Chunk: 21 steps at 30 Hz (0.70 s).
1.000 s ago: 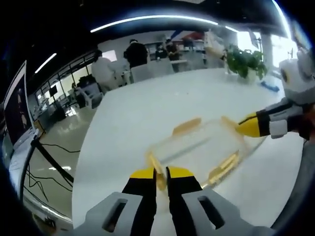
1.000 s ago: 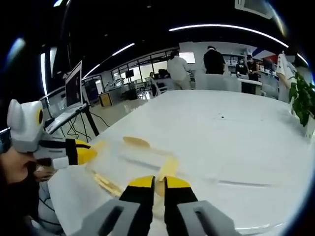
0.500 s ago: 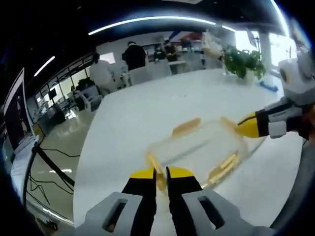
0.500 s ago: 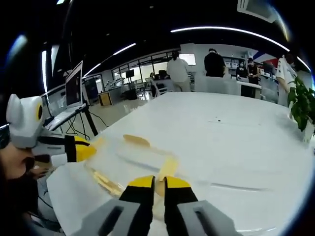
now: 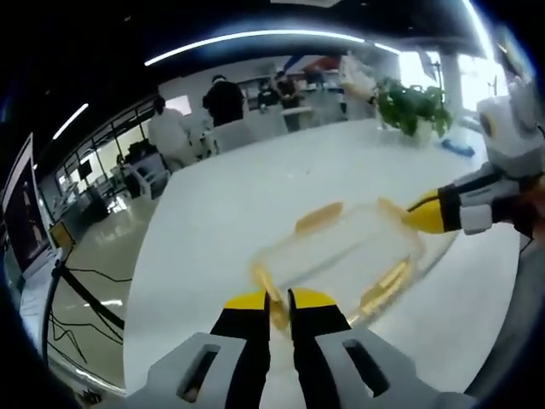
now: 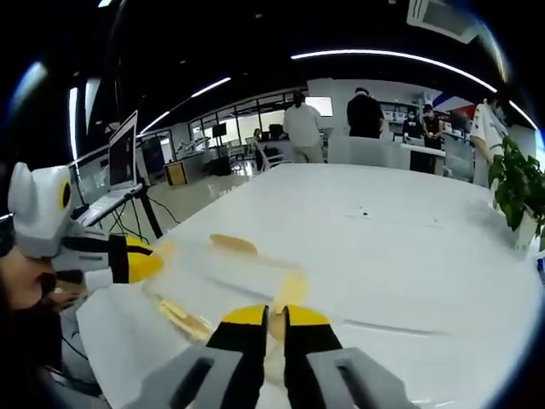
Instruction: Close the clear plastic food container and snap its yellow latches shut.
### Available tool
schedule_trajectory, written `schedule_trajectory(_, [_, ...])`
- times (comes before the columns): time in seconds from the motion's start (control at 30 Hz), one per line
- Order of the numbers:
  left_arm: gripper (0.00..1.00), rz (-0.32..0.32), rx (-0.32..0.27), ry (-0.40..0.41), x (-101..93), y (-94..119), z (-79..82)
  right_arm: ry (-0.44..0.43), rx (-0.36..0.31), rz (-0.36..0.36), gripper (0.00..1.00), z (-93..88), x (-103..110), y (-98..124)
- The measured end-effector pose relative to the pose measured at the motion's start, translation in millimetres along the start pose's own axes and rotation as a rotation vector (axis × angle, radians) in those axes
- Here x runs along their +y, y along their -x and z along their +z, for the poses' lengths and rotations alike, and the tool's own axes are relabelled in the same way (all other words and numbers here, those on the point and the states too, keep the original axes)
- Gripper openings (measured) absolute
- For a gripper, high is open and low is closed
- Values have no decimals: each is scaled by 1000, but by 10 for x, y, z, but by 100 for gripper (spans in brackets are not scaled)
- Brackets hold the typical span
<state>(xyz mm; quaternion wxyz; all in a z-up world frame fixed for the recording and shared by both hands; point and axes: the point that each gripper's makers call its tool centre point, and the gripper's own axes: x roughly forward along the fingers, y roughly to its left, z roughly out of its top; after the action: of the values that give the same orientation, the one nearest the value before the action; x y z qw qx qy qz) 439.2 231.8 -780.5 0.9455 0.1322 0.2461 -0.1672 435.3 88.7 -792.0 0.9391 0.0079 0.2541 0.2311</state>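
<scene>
We pinch container [image 5: 341, 260] end latches, left gripper [image 5: 279, 300] and right gripper [image 6: 267, 317] opposing, jaws pressed together: squeeze steadies box, seats latches.

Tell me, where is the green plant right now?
The plant sits at the far end of the white table, top right in the left gripper view, beyond the clear box.

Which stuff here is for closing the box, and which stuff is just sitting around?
For the job:
- clear plastic food container with yellow latches
- left gripper, shut on a latch
- right gripper, shut on a latch

Just around:
- white table
- green potted plant
- open laptop
- people standing in the background
</scene>
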Motion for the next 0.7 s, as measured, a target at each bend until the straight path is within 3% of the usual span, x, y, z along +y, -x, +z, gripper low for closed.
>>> schedule_trajectory(0.7, [5, -44, -5, -16, -307, -62, 109, -24, -7, -42, 2, -16, -284, 187])
